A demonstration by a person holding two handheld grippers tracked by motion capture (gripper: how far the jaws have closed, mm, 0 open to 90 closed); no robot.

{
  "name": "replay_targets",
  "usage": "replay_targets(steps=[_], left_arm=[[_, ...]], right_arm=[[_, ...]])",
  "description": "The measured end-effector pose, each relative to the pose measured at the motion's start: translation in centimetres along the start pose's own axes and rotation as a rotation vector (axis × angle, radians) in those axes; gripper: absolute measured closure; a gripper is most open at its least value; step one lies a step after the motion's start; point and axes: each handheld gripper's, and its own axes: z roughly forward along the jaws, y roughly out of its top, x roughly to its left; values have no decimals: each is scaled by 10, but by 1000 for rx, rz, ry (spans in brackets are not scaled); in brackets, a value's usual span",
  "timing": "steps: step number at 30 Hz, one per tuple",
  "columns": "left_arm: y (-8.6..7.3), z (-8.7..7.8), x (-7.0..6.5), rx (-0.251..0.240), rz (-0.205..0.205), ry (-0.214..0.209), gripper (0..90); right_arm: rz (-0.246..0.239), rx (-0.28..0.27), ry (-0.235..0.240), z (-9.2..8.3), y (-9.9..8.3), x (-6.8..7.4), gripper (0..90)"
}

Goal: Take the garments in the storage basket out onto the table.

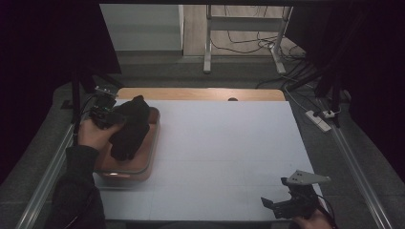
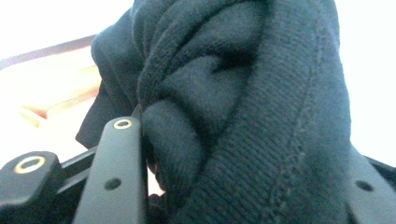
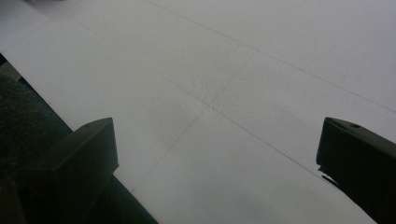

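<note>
1. The left claw (image 1: 111,116) sits at the far left of the white surface (image 1: 229,152), held in the person's left hand (image 1: 93,133).
2. It is clenched on a dark knitted garment (image 1: 130,128); in the left gripper view the bunched cloth (image 2: 243,107) is pressed between the two black jaws.
3. The garment hangs from the claw over a shallow brown tray (image 1: 143,164), its lower end reaching down into the tray.
4. The tray stands on the left edge of the surface, near the person's left sleeve (image 1: 76,191).
5. The right claw (image 1: 279,202) rests low at the near right corner of the surface, well apart from the garment.
6. Its jaws stand wide apart, released, with bare white surface (image 3: 224,93) between them.
</note>
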Motion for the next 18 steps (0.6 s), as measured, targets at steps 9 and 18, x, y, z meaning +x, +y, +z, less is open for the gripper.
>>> replay_targets(steps=[9, 18], left_arm=[[8, -13, -19, -49, 43, 5, 532], [19, -22, -46, -77, 126, 17, 531]], right_arm=[[-1, 0, -3, 0, 0, 0, 0], [5, 1, -8, 0, -1, 0, 0]])
